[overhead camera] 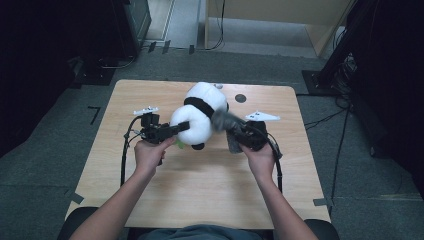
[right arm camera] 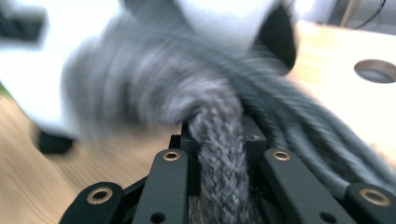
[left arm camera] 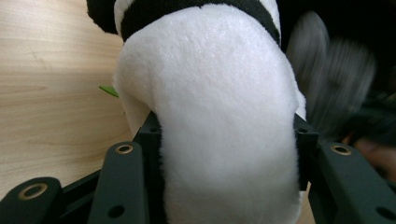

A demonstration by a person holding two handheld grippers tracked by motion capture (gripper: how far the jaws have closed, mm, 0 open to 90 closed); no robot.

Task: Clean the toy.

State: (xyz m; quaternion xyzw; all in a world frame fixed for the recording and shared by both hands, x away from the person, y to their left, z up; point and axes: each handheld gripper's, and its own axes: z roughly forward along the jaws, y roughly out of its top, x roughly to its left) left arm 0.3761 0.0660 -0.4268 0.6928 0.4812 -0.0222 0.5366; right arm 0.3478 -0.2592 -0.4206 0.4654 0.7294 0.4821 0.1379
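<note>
High view: a plush panda (overhead camera: pixel 200 116) is held just above the middle of the wooden table (overhead camera: pixel 200 200), nearer its far edge, between two hand-held grippers; the left gripper (overhead camera: pixel 172 131) comes in from the table's left side and clamps the toy's white rump, apparently to steady it, while the right gripper (overhead camera: pixel 231 126) meets it from the right with a grey knitted cloth (overhead camera: pixel 226 120), seemingly a scarf being brought up to the toy; a round hole (overhead camera: pixel 240 98) lies in the table near the far edge. Left gripper view: the jaws stand fairly wide apart, pressed into the white plush (left arm camera: pixel 219 130) on either side, so that the grip is firm on a soft, yielding body; a small green piece (left arm camera: pixel 108 90) peeks out beside the toy over the table, too little of it in sight to identify; the cloth (left arm camera: pixel 327 79) is a grey blur beyond. Right gripper view: the jaws are nearly closed on a bunched strand of the grey knit (right arm camera: pixel 219 154), whose weave is legible here though not from above; the panda behind is blurred, so whether the cloth already wraps it cannot be told.
</note>
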